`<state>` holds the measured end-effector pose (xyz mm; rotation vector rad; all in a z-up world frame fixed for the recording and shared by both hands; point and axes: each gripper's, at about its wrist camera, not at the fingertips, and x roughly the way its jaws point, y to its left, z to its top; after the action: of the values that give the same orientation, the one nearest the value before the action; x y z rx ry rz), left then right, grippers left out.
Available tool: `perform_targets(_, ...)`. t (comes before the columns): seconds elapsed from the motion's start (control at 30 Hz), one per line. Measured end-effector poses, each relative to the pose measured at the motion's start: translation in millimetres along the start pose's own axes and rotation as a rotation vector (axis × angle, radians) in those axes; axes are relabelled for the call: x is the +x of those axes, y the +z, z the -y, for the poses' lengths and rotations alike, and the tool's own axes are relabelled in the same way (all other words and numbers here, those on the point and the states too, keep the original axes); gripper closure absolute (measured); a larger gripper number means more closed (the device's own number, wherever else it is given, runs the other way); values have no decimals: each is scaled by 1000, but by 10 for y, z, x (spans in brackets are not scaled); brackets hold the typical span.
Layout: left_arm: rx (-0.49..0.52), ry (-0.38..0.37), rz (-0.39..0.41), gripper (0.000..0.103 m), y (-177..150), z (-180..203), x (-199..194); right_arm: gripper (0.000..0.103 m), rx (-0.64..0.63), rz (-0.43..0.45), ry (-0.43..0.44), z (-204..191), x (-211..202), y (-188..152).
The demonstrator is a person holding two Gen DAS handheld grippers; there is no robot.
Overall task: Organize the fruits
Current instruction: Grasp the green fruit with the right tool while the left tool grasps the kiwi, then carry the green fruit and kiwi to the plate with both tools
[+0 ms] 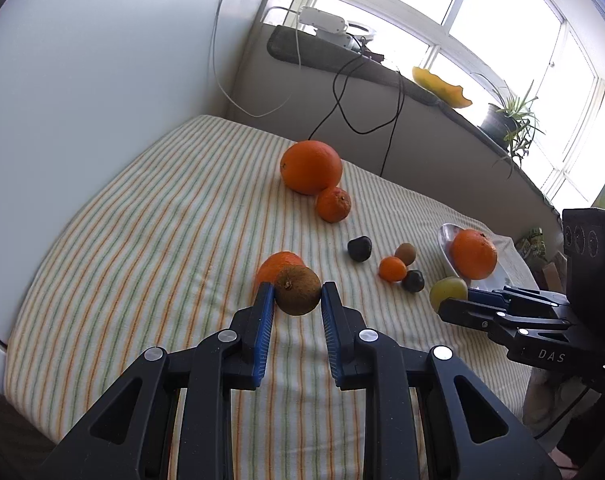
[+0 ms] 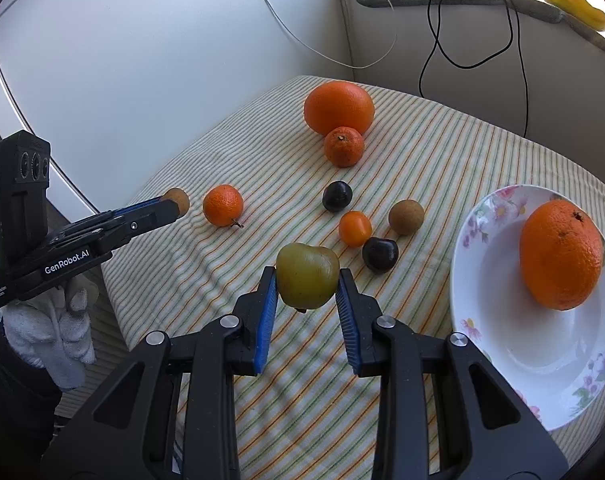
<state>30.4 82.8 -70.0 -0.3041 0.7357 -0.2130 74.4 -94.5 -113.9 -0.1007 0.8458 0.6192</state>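
Nearest the lens, the right claw (image 2: pixel 306 286) clamps a rounded yellow-green fruit (image 2: pixel 307 275) between its blue ribbed pads, lifted just clear of the striped cloth covering the worktop (image 2: pixel 442 152) and just left of the white floral-rimmed plate (image 2: pixel 502 320). The left claw (image 1: pixel 297 292) grips a small brown rough-skinned fruit (image 1: pixel 297 290), well to the left of that plate.

Both fruits look light, and firm enough for a pinch across the widest part. The green one's smooth, waxy-looking skin may slip or bruise under pressure; the brown one's rough skin should hold better.

A large orange (image 2: pixel 560 254) already sits on the plate. Left of the plate, on the cloth, lie two dark plums (image 2: pixel 379 255), a small tangerine (image 2: pixel 355 228) and another brown fruit (image 2: pixel 406 217). Farther back sit a very large orange (image 2: pixel 338 106) and a mandarin (image 2: pixel 343 146), which appear to touch.

The right wrist view shows the plate's whole basin and flower pattern, plus a stemmed mandarin (image 2: pixel 223 211) beyond the left claw. The left wrist view shows only the plate's edge, but adds the bright window (image 1: pixel 482 20) and a potted plant (image 1: pixel 510 120).
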Motion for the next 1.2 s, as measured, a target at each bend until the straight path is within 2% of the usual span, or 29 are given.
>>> perform_targets(0.23,54,-70,-12,81,-6,360,59,72,36,44,-21,160,-306,-98)
perform_targets(0.6,143,-182,-48,81,2,968,287,72,127,86,-113,659,-702,-295)
perform_targets(0.87,206,-257,-90,81,-24,1389,503,72,175,86,-159,968,-794,-415)
perform_targets(1.2,276,-312,-141,81,-104,1849,746,72,190,78,-190,1246,-849,-531)
